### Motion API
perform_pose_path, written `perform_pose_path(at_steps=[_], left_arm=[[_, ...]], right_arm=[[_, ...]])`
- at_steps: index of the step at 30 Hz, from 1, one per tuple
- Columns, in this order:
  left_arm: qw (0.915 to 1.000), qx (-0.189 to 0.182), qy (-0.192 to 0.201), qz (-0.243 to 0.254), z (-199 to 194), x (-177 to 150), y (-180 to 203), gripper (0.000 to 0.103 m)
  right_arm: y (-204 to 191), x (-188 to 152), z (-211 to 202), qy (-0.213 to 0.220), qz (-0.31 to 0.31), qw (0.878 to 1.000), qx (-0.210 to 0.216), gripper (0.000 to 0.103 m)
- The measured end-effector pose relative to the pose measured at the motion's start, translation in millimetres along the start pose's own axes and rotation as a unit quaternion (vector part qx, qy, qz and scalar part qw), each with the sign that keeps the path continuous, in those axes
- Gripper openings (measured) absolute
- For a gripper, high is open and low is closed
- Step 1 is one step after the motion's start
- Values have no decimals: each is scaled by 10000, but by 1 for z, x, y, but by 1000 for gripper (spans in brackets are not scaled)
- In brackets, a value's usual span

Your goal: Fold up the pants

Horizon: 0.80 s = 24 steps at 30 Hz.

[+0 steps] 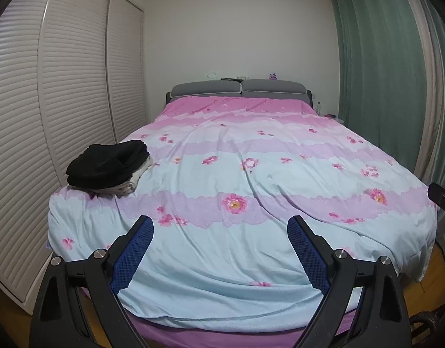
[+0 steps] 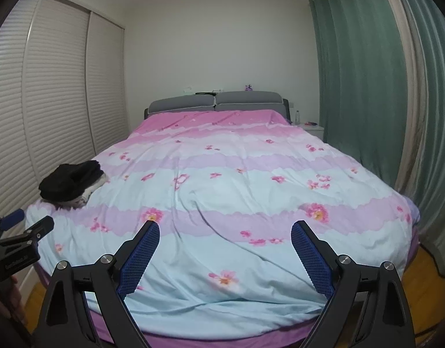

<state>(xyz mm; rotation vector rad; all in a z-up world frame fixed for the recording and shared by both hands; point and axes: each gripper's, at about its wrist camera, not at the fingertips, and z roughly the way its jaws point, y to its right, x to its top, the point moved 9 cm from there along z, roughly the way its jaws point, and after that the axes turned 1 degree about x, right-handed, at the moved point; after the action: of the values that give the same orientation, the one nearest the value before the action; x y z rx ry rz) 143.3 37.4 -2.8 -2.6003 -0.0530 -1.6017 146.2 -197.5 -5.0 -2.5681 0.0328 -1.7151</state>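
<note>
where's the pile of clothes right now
The pile of dark clothes sits on the floral bedspread at the bed's left edge, beside the louvered wardrobe doors, left of both grippers.

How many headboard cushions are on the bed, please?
2. The left grey cushion and the right grey cushion stand side by side at the head of the bed. Their lower parts are hidden behind the bedcover.

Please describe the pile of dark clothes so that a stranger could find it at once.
Look at the big bed with the flowered pink and blue cover. Near its foot, on the side by the slatted wardrobe doors, lies a black clothes pile, the only dark thing on the cover.
</note>
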Motion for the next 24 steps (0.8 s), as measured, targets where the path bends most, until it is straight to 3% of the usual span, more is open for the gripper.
perform_pose_path(at_steps=[24], left_arm=[[10000,-17,-88,35,7,-5,0,95]], right_arm=[[6,0,4,-50,5,10000,31,93]])
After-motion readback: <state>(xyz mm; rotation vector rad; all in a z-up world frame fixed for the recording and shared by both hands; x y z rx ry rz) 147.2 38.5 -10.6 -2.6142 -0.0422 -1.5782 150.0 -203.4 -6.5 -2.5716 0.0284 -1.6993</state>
